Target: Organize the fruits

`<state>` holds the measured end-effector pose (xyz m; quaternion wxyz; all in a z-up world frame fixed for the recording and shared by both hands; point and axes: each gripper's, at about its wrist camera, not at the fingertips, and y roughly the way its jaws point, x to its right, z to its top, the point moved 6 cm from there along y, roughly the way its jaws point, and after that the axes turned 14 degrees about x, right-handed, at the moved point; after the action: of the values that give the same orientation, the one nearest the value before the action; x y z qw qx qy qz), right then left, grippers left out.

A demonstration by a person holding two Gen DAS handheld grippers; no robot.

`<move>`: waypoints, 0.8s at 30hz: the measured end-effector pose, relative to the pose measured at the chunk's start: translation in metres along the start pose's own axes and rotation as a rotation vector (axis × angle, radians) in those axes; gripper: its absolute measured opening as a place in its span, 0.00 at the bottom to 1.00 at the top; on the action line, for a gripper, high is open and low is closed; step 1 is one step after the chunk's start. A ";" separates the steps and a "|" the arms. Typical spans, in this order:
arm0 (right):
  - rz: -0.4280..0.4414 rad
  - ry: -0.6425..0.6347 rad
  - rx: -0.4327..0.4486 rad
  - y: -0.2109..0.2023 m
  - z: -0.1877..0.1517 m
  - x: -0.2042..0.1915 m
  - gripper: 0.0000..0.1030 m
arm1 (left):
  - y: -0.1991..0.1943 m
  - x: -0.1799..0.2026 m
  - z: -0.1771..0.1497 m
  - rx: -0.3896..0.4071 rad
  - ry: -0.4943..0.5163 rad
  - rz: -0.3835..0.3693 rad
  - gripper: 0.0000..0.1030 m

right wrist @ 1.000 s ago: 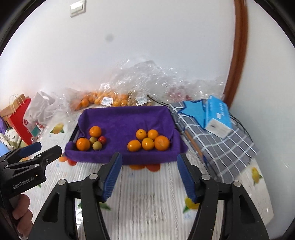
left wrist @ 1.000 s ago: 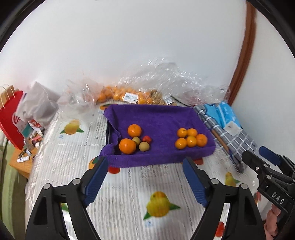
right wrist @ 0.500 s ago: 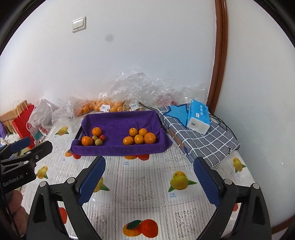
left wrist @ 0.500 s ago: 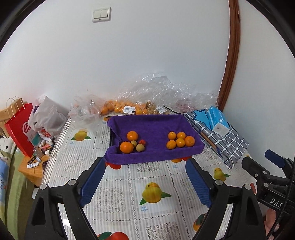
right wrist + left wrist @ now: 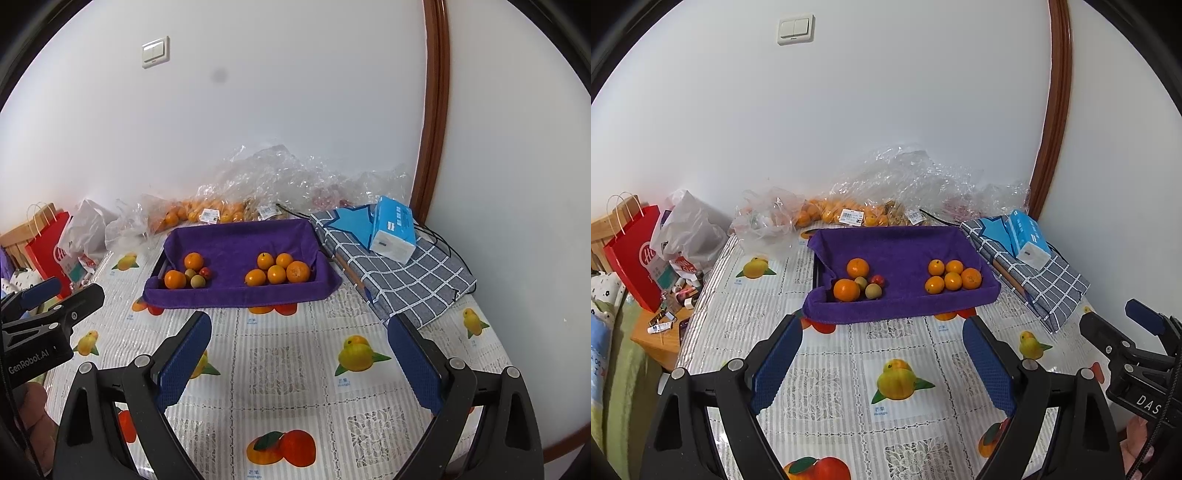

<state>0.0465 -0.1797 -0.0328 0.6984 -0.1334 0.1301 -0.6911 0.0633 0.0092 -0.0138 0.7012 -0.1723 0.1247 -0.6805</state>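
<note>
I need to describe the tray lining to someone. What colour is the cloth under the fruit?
The cloth is solid purple, clearest in the right wrist view.

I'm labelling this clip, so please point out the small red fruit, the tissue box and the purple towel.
small red fruit (image 5: 877, 280), left wrist view, on its top.
tissue box (image 5: 392, 229), right wrist view, middle of its blue side.
purple towel (image 5: 901, 254), left wrist view, bare patch between the two fruit groups.
</note>
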 end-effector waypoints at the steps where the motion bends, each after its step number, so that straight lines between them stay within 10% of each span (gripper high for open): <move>1: 0.001 0.001 0.001 0.000 0.000 0.000 0.93 | -0.001 0.000 0.000 -0.001 0.000 0.001 0.86; 24: 0.003 0.005 0.008 -0.005 0.001 -0.001 0.93 | -0.001 -0.001 0.000 0.000 0.001 -0.003 0.86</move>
<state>0.0425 -0.1784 -0.0296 0.6995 -0.1289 0.1294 -0.6909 0.0622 0.0098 -0.0131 0.7000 -0.1722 0.1250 -0.6817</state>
